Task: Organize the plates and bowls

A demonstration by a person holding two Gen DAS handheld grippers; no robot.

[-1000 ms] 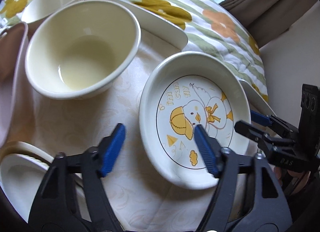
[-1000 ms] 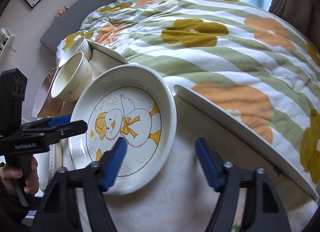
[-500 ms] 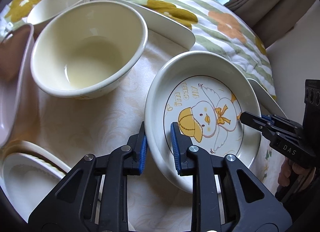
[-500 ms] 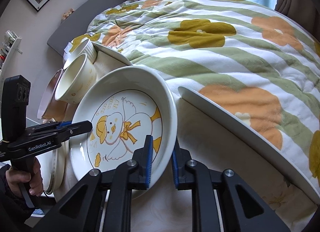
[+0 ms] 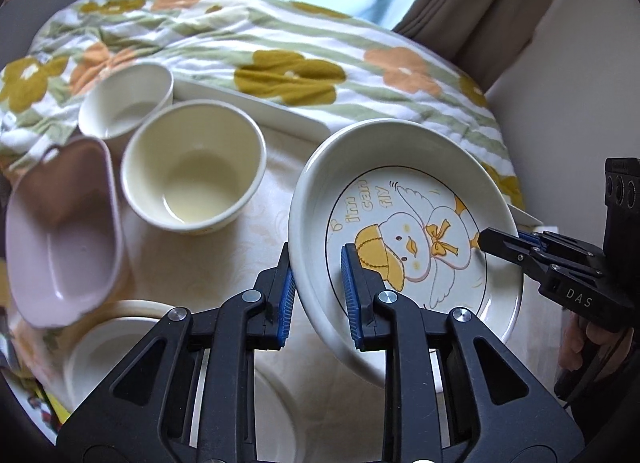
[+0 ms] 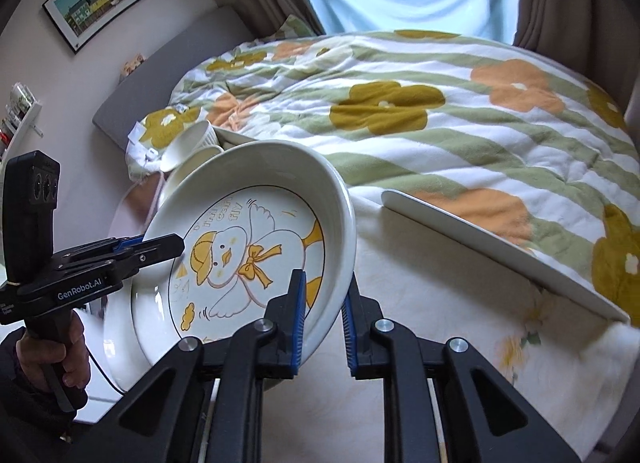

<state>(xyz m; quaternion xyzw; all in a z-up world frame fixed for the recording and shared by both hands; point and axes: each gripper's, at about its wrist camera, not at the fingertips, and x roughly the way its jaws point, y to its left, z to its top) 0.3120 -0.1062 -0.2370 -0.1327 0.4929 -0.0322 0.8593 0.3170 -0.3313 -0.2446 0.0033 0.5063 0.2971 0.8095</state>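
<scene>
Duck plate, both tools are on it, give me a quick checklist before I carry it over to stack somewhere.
1. Left tool clamped on the duck plate rim: ok.
2. Right tool clamped on the opposite rim: ok.
3. Plate lifted off the tablecloth: ok, it hangs tilted.
4. Plate empty, nothing to spill: ok.
5. Clear of the cream bowl and pink heart dish: ok, both stand apart on the left.
6. Landing spot on the white plate at lower left: cannot tell, the left tool partly hides it.

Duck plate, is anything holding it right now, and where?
Yes. The duck plate is clamped by its rim on opposite sides, by the left hand-held gripper and right hand-held gripper.
</scene>
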